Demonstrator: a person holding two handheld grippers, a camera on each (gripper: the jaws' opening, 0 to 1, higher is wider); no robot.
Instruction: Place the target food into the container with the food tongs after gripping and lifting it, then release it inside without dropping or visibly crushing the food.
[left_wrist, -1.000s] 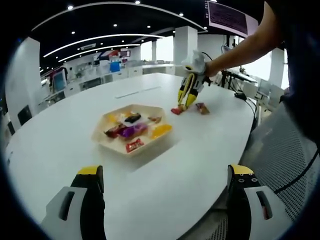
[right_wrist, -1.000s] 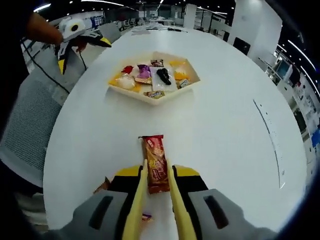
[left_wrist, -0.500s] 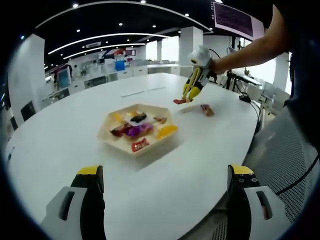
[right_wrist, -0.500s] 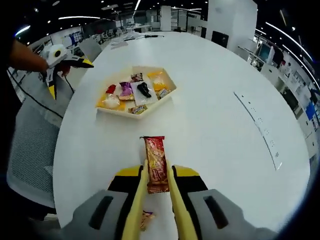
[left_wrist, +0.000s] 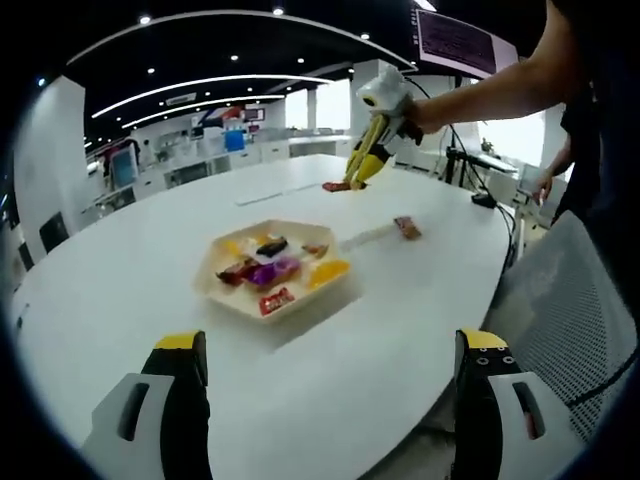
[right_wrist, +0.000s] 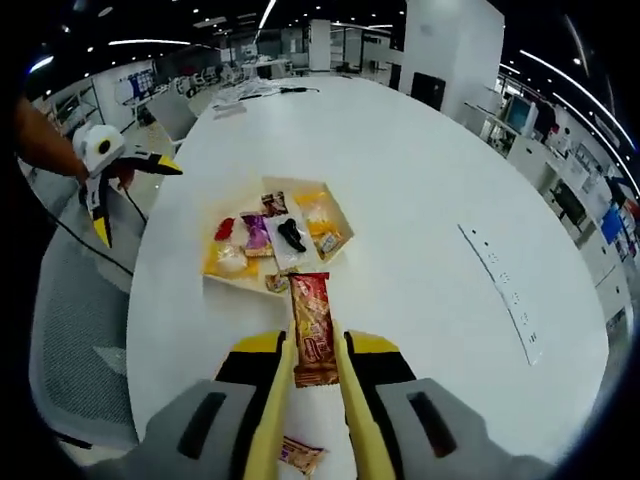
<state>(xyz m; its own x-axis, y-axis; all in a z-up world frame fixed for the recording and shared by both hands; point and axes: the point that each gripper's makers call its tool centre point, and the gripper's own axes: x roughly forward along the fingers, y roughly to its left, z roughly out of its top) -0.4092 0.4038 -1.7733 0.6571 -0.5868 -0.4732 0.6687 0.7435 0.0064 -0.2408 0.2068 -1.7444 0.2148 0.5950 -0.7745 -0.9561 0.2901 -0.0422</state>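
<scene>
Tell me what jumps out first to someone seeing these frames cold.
The red snack bar clamped between yellow tongs on the right gripper, held up over the white table just short of the tray. Next, the hexagonal tray mid-table, already holding colourful wrapped snacks. In the left gripper view, the right gripper hangs high above the far side of the table, with one loose snack lying below it.

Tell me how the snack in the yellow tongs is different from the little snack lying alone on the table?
The long red-brown wrapped snack bar is pinched in the right gripper's tongs, up off the white table; the small reddish wrapped snack lies loose on that table. The bar looks longer, the other short and squarish. Both are wrapped and outside the beige hexagonal tray.
</scene>
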